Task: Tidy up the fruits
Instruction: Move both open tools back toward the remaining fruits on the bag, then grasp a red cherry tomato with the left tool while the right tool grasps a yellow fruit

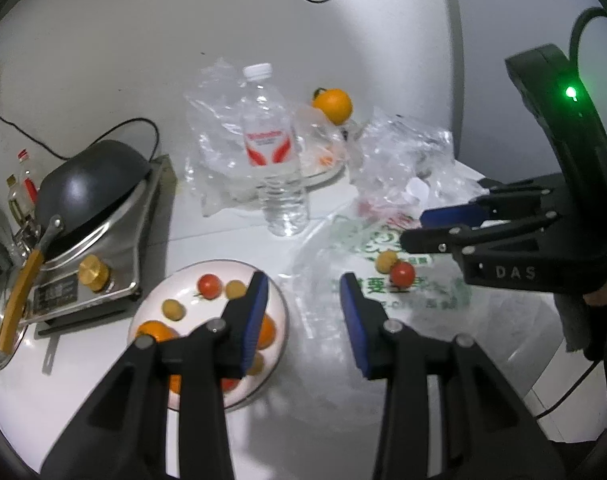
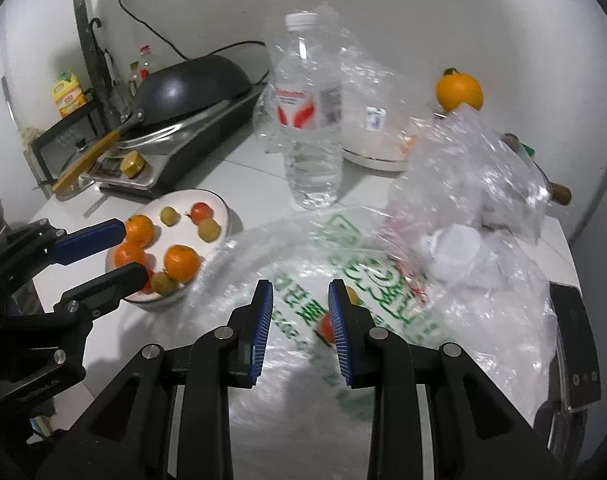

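My left gripper (image 1: pixel 303 278) is open and empty, its left finger over the white plate (image 1: pixel 171 284). The plate holds oranges, a red tomato (image 1: pixel 209 286) and small yellow fruits. In the right wrist view my left gripper (image 2: pixel 133 250) hangs over the oranges on that plate (image 2: pixel 183 200). A red tomato (image 1: pixel 402 274) and a yellow fruit (image 1: pixel 386 261) lie on the green-printed plastic bag (image 1: pixel 415 300). My right gripper (image 2: pixel 299 285) hovers just short of them, jaws a narrow gap apart with nothing between. Its right finger half hides the tomato (image 2: pixel 326 326).
A water bottle (image 1: pixel 273 152) stands mid-table. A black wok (image 1: pixel 91 184) sits on a stove at the left. Crumpled clear bags (image 1: pixel 403 152) lie behind, beside a second dish with a single orange (image 1: pixel 332 105). The table edge runs along the right.
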